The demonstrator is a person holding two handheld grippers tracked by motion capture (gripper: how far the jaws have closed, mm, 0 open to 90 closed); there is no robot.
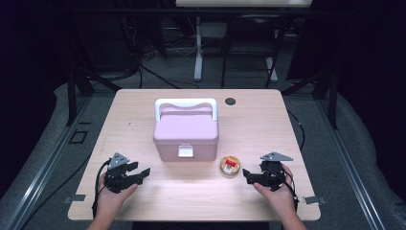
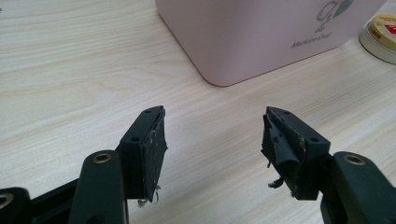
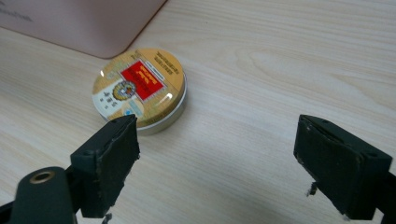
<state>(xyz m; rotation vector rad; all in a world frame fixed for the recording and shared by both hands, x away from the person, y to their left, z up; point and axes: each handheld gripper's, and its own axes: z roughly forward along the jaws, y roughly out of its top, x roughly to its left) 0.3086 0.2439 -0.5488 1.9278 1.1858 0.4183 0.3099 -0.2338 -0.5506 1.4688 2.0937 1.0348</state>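
Left tongs [image 1: 143, 173] and right tongs [image 1: 245, 174] gaping empty, round tin [image 1: 230, 165] near right, pink box [image 1: 186, 134] cropped in gripper views

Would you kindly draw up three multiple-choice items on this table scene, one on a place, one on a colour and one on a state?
1. Where does the round tin lie?
A. on top of the box
B. on the table, off the box's front right corner
C. at the table's far edge

2. What colour is the body of the medicine box?
A. pink
B. blue
C. green

3. How do the jaws of the right gripper stand?
A. shut on the tin
B. shut on nothing
C. open, with nothing between them

Answers:
1. B, since the high view shows the tin on the wooden table beside the box's front right corner.
2. A, since the box walls are pink under a white handle.
3. C, since the right gripper view shows a wide gap with bare wood between the pads.
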